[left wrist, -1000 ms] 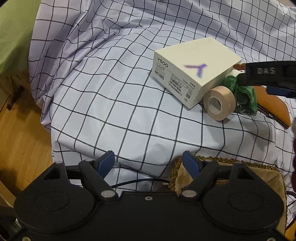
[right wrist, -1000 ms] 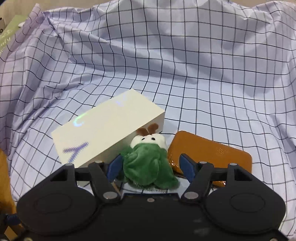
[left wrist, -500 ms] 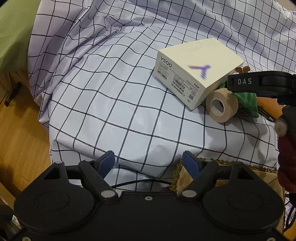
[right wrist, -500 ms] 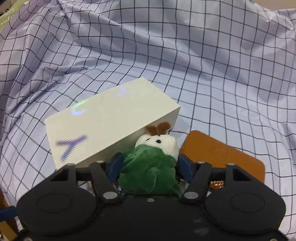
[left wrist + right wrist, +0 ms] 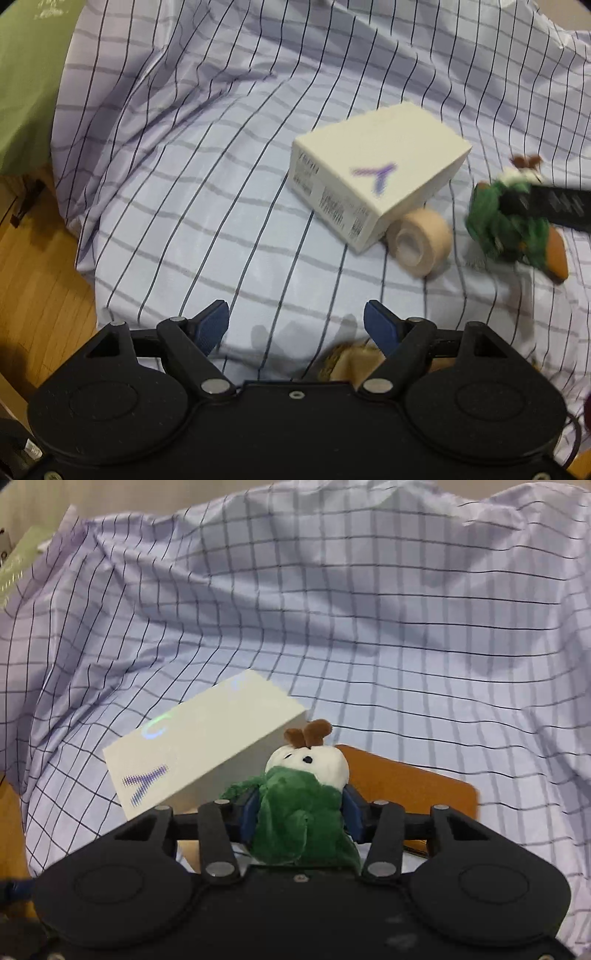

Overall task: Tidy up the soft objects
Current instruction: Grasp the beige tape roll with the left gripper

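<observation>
Checked cloth (image 5: 406, 646) backdrop, green plush (image 5: 299, 812) clenched by right gripper (image 5: 299, 816), left gripper (image 5: 295, 325) jaws released, empty; sorting barely begun, placement left.

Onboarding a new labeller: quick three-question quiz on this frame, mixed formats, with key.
1. True or false: the right gripper has its jaws shut on the green plush toy.
2. What lies against the white box on the side nearer the left wrist camera? A) roll of tape B) a mug C) scissors
3. Fill in: the left gripper is ____, with nothing between its jaws.

Key: 1 true. 2 A, the roll of tape. 3 open.
</observation>
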`<state>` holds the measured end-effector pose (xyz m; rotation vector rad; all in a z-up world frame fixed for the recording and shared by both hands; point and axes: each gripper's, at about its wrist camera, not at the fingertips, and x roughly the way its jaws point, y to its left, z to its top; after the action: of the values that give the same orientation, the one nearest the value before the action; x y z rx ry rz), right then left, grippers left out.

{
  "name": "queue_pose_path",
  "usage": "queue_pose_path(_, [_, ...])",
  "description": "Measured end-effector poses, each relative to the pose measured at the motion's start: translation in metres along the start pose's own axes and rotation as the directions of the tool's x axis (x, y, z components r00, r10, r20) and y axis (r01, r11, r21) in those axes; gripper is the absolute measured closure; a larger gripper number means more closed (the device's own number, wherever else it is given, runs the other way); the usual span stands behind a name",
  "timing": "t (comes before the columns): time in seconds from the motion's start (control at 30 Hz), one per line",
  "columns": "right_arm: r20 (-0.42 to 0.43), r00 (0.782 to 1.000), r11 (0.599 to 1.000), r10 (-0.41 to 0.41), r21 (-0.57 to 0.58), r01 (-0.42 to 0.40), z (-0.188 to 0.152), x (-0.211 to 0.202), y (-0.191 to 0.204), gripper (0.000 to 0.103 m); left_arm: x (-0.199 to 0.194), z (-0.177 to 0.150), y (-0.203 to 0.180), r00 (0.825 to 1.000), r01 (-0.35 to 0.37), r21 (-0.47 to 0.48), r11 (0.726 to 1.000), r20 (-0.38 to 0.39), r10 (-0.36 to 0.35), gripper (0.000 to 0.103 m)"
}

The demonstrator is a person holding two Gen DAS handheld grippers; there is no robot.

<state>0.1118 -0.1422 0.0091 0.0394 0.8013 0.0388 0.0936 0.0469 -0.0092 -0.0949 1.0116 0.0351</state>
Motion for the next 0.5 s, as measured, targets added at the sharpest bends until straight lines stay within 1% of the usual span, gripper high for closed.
queue_pose_path(0.13, [0.012,1.000,0.999,-0.009,0.036,0.009,-0.013,-0.021,-0.020,0.057,0.002,0.012,-0.016,1.000,-0.002,0.013,1.000,0.032,0.002,0.027])
queue_pose_path(0.2, [0.011,1.000,0.998,-0.012,0.060,0.012,-0.020,-0.029,-0.030,0.057,0.006,0.016,-0.027,0.999,-0.021,0.031,0.999,0.043,0.019,0.027])
queue_pose_path(0.33, [0.010,1.000,0.996,-0.010,0.092,0.009,-0.033,-0.039,-0.045,0.057,0.020,0.021,-0.039,0.998,-0.051,0.051,0.997,0.036,0.049,0.027])
queue_pose_path(0.43, [0.012,1.000,0.994,-0.008,0.107,0.007,-0.041,-0.045,-0.053,0.057,0.025,0.025,-0.049,0.998,-0.057,0.063,0.996,0.035,0.055,0.027])
queue_pose_path(0.5, [0.012,1.000,0.993,-0.007,0.118,0.006,-0.043,-0.045,-0.057,0.057,0.026,0.028,-0.058,0.997,-0.059,0.083,0.995,0.049,0.055,0.027])
